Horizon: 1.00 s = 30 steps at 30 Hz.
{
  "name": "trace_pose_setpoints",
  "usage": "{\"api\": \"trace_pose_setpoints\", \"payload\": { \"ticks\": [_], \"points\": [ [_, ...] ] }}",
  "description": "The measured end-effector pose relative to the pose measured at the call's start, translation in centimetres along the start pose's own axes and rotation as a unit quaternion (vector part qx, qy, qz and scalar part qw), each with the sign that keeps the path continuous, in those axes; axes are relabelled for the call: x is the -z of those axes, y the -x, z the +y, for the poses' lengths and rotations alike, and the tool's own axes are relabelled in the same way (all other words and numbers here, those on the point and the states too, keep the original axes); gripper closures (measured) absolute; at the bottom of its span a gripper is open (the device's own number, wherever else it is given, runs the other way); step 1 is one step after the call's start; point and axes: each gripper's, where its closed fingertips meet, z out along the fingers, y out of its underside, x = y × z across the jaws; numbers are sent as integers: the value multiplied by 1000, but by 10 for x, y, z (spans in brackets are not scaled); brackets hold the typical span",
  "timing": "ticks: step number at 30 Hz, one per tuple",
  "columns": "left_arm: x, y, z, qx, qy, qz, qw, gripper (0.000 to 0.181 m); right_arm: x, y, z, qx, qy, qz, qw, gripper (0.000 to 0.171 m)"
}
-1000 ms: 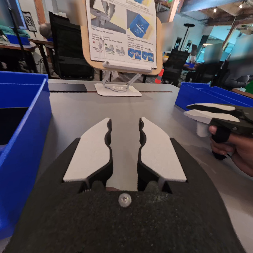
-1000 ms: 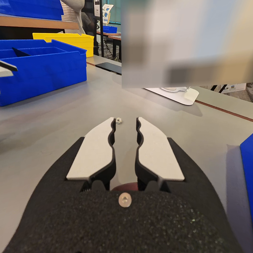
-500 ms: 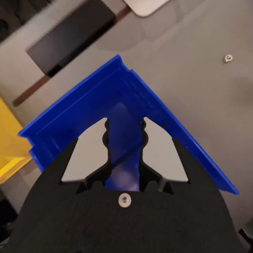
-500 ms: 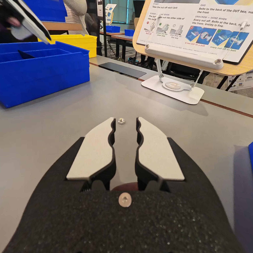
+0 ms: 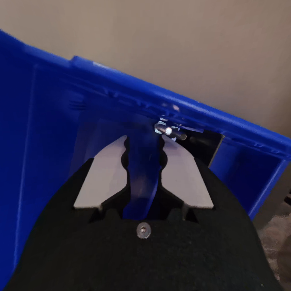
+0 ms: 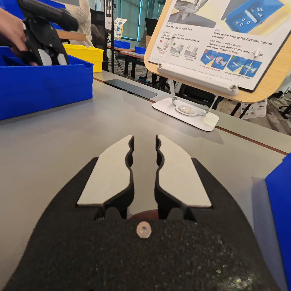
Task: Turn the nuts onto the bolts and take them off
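Note:
My left gripper [image 5: 142, 138] is open and points down into a blue bin [image 5: 63, 126]. Just beyond its right fingertip a silver bolt with a nut on it [image 5: 165, 129] lies against the bin's wall, with a darker bolt [image 5: 182, 136] beside it. My right gripper [image 6: 144, 137] is open and empty, low over the grey table [image 6: 63, 149]. In the right wrist view the left gripper [image 6: 47, 55] shows at the far left, dipped into the blue bin [image 6: 47, 85]. No loose nut shows on the table.
A black divider [image 5: 203, 148] crosses the bin to the right of the bolts. An instruction board on a white stand [image 6: 185, 110] is at the table's back. A yellow bin [image 6: 85, 55] stands behind the blue one. Another blue bin's corner [image 6: 280, 212] is at the right. The left gripper's tips are roughly 35 cm from the right gripper's.
My left gripper swung from over the table down into the blue bin, close to the bolts. My right gripper moved forward a little, and the loose nut in front of it passed out of view.

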Motion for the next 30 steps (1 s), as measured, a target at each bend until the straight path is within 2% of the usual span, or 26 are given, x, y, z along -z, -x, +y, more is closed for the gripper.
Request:
{"api": "trace_pose_setpoints", "payload": {
  "ticks": [6,10,14,17,19,22,26,30],
  "points": [
    [-14,-10,1,-38,9,83,996,143,-4,0,6,19,26,9,999,146],
    [-9,-8,0,-51,-5,97,994,143,-5,-1,8,12,34,7,999,146],
    [-1,-23,-10,-85,-42,146,985,144,-7,-2,9,13,39,8,999,146],
    [-4,-24,-12,-86,-37,153,984,136,-8,0,9,15,41,11,999,146],
    [-5,-25,-16,-84,-53,161,982,140,-8,1,8,14,41,12,999,146],
    [-3,-30,-16,-73,-58,196,976,155,-9,2,9,17,43,13,999,147],
    [-1,-28,-18,-74,-69,191,976,168,-10,1,9,18,43,11,999,147],
    [1,-22,-13,-74,-50,167,982,162,-10,0,9,17,42,11,999,147]
  ]
}}
